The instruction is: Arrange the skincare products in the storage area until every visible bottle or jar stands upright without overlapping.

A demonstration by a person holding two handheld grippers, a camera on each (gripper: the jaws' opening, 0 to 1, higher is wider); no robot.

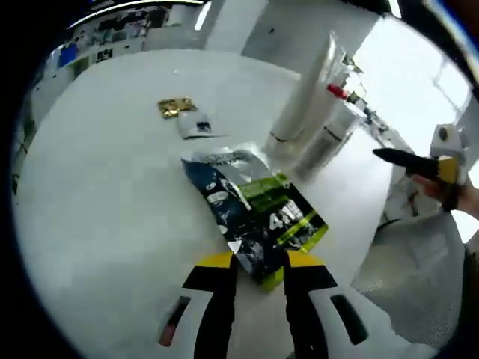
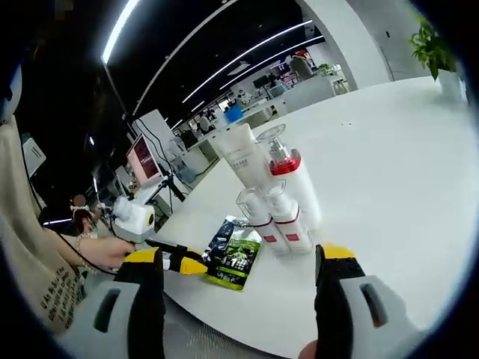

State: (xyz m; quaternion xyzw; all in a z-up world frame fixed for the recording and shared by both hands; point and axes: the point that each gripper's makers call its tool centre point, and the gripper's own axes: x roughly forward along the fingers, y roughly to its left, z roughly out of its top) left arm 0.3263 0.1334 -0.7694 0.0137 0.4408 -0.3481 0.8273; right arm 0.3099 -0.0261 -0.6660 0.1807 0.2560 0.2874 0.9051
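Note:
On the white table lies a flat black and green packet. Its near corner sits between the yellow fingertips of my left gripper, whose jaws stand a little apart. Beyond it, upright, are a tall white tube, a red-collared pump bottle and a clear-capped bottle. The right gripper view has the tube, the pump bottle and two small red-banded bottles standing close together. My right gripper is wide open with nothing in it, short of the bottles. The packet is left of them.
A small gold sachet and a white sachet lie flat farther out. The table's edge runs close by on the right, with a person's pale clothing past it. The other gripper hangs beyond that edge. Desks and a monitor stand behind.

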